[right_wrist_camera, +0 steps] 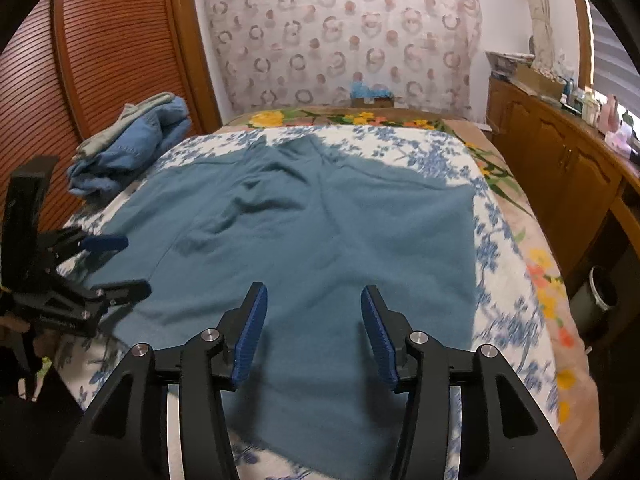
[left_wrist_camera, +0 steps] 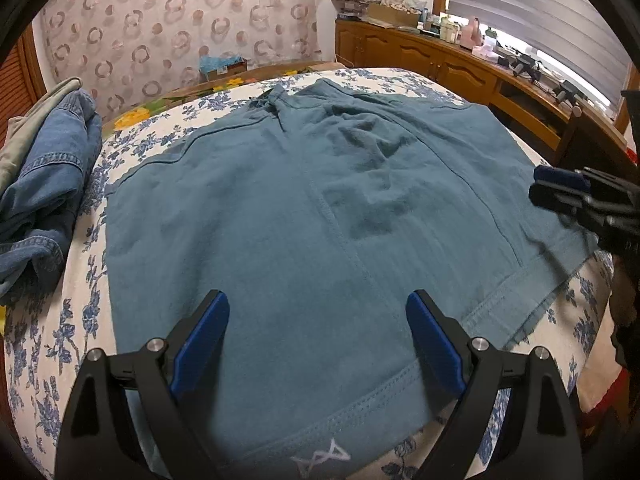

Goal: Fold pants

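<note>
Teal pants (left_wrist_camera: 280,200) lie spread flat on a bed with a blue-flowered sheet (left_wrist_camera: 80,320), their hemmed edge nearest me and a white logo at the bottom. My left gripper (left_wrist_camera: 317,296) stands open over the near hem with only cloth below it. It also shows at the left edge of the right wrist view as the left gripper (right_wrist_camera: 132,266), open over the pants' left edge. My right gripper (right_wrist_camera: 313,288) is open above the pants (right_wrist_camera: 320,220), its blue pads apart and holding nothing. In the left wrist view the right gripper (left_wrist_camera: 538,184) reaches in from the right.
A pile of denim and grey clothes (left_wrist_camera: 44,184) lies at the bed's left side, seen too as the pile (right_wrist_camera: 132,144). A wooden cabinet (left_wrist_camera: 440,68) crowded with small items runs along the right. A slatted wooden door (right_wrist_camera: 100,60) stands at the left. A bucket (right_wrist_camera: 604,288) sits on the floor.
</note>
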### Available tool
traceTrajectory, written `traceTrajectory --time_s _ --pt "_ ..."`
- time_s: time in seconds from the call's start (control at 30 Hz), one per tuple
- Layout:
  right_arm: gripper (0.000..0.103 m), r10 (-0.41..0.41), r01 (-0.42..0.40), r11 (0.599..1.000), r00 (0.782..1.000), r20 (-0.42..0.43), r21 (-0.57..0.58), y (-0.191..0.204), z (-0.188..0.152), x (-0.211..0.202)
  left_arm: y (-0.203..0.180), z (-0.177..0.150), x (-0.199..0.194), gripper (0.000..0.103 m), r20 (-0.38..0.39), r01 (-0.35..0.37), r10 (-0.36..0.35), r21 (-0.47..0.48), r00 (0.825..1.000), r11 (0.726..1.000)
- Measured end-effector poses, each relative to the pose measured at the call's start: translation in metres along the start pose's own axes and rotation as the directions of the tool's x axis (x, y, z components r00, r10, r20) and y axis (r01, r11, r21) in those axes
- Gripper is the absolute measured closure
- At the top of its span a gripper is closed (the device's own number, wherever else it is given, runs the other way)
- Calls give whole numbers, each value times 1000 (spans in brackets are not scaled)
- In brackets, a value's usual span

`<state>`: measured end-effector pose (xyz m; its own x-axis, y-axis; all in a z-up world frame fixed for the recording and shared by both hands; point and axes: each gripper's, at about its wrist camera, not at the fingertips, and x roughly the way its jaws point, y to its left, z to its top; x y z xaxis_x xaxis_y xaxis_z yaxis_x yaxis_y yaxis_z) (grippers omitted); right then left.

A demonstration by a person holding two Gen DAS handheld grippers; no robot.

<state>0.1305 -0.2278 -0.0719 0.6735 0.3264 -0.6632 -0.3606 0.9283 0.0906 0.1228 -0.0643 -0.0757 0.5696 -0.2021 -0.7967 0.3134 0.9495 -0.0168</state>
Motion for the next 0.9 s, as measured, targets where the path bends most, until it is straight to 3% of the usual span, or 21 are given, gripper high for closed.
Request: traceTrajectory --time_s 0.07,0.33,0.67,0.8,0.9 --pt "50 -7 7 1000 1000 -1 -12 9 -6 0 4 -3 -6 12 -3 3 -3 -12 1000 1000" --pt "48 -9 9 999 1000 2 -47 30 -16 -3 41 -42 -61 12 114 32 -18 -120 993 992" --pt "47 28 -28 998 1000 -4 -61 56 -23 -2 67 -83 -75 13 115 -7 30 -196 993 981" --pt "47 29 -29 997 1000 -1 -67 61 -26 -3 66 -91 -79 20 125 -10 34 -190 992 982" --pt "46 27 -27 997 1000 -1 -65 61 -26 -3 67 -94 -84 31 138 3 24 -194 990 981"
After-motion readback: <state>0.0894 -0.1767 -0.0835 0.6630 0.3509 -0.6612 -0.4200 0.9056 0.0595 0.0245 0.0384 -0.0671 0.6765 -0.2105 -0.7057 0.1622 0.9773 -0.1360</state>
